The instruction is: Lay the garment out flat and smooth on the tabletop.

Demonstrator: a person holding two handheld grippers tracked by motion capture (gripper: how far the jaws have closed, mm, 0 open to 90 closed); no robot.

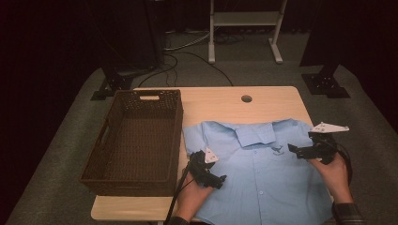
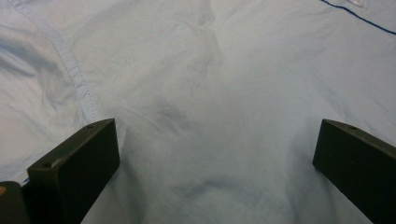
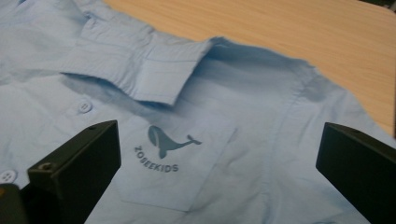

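Note:
A light blue child's shirt (image 1: 256,173) lies flat, front up, on the wooden table (image 1: 220,105), collar toward the far edge. My left gripper (image 1: 217,179) hovers open over the shirt's left side, and its own view has plain blue cloth (image 2: 210,116) with a seam between the wide-apart jaws. My right gripper (image 1: 296,151) is open above the shirt's right chest. In the right gripper view the chest pocket with a whale logo (image 3: 168,142) and the collar (image 3: 140,70) lie between its jaws. Nothing is held by either gripper.
A dark woven basket (image 1: 136,140) with handle slots stands on the table's left side, next to the shirt's left sleeve. A round hole (image 1: 246,99) marks the table's far edge. Stand legs and cables (image 1: 187,44) lie on the floor beyond.

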